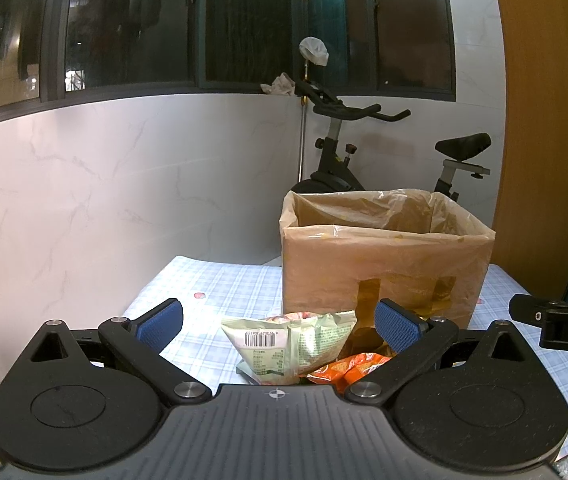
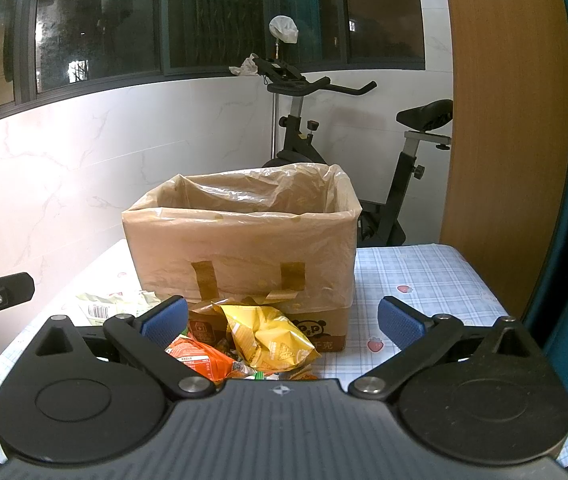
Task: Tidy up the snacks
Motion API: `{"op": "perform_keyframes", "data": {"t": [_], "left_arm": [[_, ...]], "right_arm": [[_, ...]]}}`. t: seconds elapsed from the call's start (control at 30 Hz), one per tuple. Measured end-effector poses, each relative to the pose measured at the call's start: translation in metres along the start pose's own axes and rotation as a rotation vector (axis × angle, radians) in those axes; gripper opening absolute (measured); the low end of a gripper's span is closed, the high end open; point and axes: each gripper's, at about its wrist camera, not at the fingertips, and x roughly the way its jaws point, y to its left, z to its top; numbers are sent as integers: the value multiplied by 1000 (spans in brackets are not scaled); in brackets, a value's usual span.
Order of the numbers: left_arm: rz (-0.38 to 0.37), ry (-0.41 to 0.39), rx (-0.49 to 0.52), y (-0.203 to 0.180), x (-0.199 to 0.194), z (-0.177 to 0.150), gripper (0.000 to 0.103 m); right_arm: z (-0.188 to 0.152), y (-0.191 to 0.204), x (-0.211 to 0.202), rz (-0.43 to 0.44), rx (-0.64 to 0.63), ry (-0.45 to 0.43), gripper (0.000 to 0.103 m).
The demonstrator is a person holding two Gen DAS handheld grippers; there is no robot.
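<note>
A: Starting from the left: your left gripper [image 1: 279, 325] is standing wide open and is holding nothing. The pale green packet [image 1: 287, 346] is lying directly ahead of it, between the two blue pads, with the barcode facing you. Its long side is running left to right, across the opening.

B: And the orange packet [image 1: 343, 370]?

A: It is lying just right of the green one, partly under it, near your right pad.

B: What is the right gripper [image 2: 282, 321] doing?

A: It is also fully open and empty. The yellow bag [image 2: 270, 344] is sitting ahead of it, a little left of centre, touching the lined cardboard box [image 2: 244, 240]. The box is standing just behind the whole pile on the checked tablecloth [image 2: 423, 276].

B: So which hand is nearer the green packet?

A: Your left one, I am judging.
</note>
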Motion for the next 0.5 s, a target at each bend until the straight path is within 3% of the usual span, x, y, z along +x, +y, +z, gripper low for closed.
{"op": "perform_keyframes", "data": {"t": [0.5], "left_arm": [[-1,3,-5,-1,0,-1,103]], "right_arm": [[0,0,1,-1,-1,1,103]]}}
